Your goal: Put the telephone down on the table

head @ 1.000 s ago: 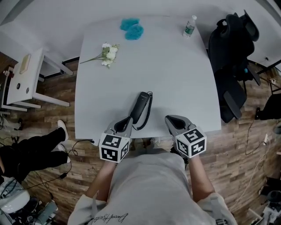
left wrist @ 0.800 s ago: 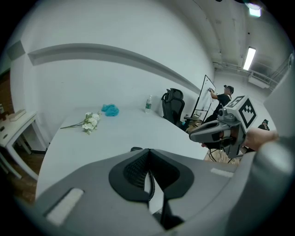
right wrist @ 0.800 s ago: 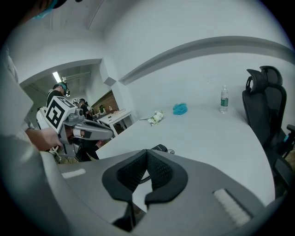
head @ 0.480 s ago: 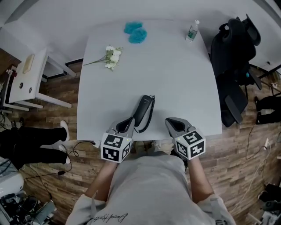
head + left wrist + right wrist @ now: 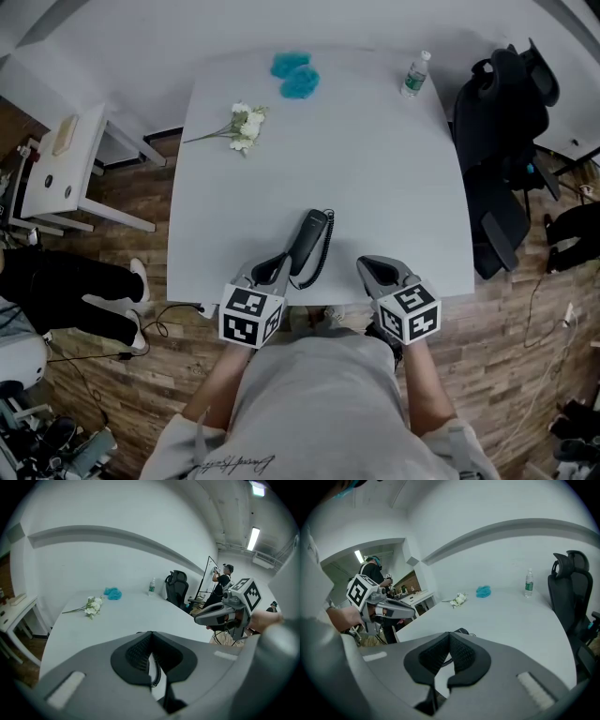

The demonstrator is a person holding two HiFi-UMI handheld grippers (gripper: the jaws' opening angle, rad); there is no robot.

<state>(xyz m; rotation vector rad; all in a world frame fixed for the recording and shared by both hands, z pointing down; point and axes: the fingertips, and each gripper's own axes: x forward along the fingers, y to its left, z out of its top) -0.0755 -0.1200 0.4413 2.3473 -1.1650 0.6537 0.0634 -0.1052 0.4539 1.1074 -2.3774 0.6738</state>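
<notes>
I read the job as done: the phone (image 5: pixel 309 241) lies on the table (image 5: pixel 375 159) just ahead of my left gripper (image 5: pixel 273 269), and that and my right gripper (image 5: pixel 372 271) are both pressed together on nothing, so only backing off remains.

On the table (image 5: pixel 394 187), the telephone (image 5: pixel 307 239) lies at 6 o'clock, the flowers (image 5: pixel 246 122) at 10 and the bottle (image 5: pixel 415 73) at 1.
</notes>
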